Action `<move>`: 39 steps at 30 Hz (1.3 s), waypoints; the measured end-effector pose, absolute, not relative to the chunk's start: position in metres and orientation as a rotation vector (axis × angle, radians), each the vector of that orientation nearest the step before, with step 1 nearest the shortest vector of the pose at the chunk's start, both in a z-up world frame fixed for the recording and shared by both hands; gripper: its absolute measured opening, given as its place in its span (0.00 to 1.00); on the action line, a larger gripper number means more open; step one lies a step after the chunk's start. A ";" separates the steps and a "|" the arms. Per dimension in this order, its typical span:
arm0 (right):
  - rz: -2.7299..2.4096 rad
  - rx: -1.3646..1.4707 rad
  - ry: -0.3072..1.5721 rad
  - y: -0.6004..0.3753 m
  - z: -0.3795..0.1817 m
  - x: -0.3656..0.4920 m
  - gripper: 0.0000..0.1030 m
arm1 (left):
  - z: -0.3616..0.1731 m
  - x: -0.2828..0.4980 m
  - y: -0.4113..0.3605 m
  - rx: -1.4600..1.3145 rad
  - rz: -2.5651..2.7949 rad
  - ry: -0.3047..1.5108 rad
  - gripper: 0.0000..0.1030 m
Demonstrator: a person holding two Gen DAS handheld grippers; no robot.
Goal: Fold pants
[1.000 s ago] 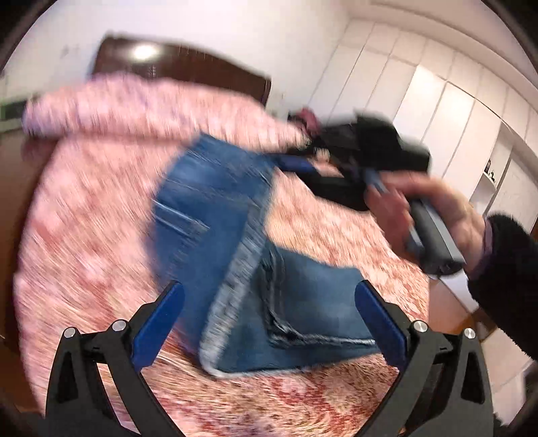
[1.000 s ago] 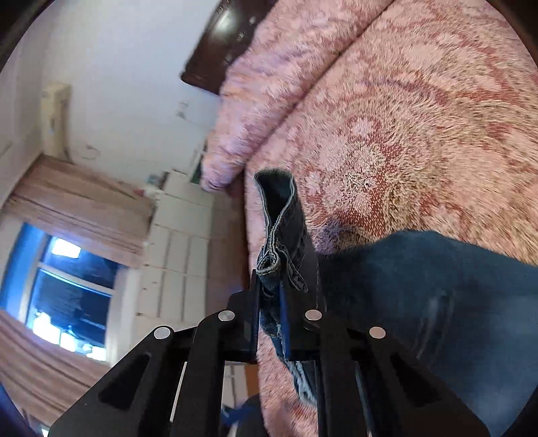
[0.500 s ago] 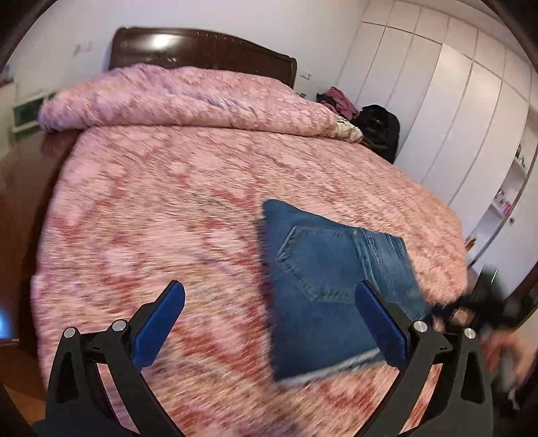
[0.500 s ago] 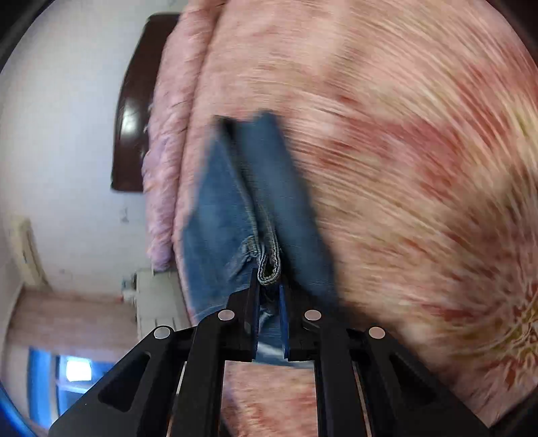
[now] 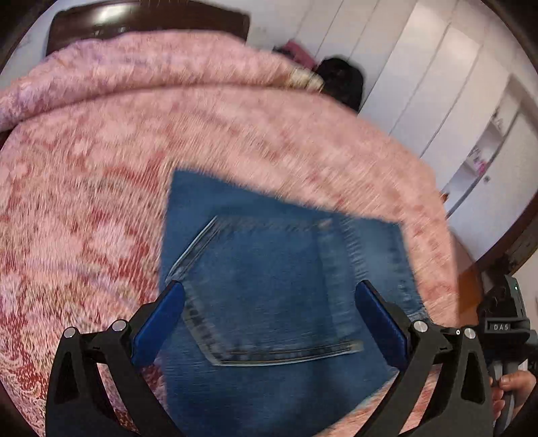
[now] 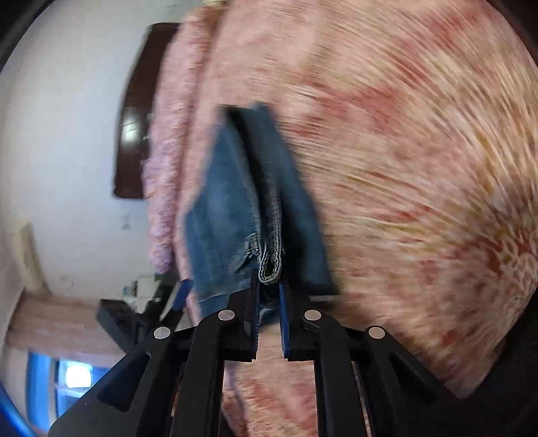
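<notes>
1 pr jeans (image 5: 279,289), 2 claws (image 5: 269,316) (image 6: 269,285), 1 bedspread (image 5: 84,201), 1 headboard (image 5: 141,13).

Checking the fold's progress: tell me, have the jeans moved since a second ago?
Yes. The jeans dropped from hanging before the headboard to lying flat on the bedspread.

Black claws (image 5: 269,322) with blue pads (image 6: 285,322), silver screws (image 6: 226,315).

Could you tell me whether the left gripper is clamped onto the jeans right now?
No: the left gripper has its blue fingers spread wide apart above the folded jeans, pinching no cloth.
</notes>
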State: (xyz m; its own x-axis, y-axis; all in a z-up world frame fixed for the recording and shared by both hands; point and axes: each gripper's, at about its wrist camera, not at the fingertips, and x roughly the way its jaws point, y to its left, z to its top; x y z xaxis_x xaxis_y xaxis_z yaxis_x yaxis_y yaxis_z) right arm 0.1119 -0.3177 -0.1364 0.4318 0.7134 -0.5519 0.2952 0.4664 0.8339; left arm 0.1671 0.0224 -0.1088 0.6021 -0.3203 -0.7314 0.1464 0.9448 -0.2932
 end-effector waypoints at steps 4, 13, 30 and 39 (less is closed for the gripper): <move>0.362 1.064 1.173 -0.312 -0.139 0.121 0.08 | -0.128 0.167 0.017 -0.113 -0.258 0.916 0.98; 0.355 0.936 1.099 -0.311 -0.073 0.144 0.36 | -0.139 0.158 0.015 -0.109 -0.257 0.872 0.98; 0.280 0.804 1.184 -0.260 -0.113 0.282 0.29 | -0.137 0.158 0.012 -0.090 -0.244 0.880 0.98; 0.404 0.826 1.274 -0.257 -0.107 0.190 0.46 | -0.138 0.158 0.012 -0.101 -0.241 0.873 0.98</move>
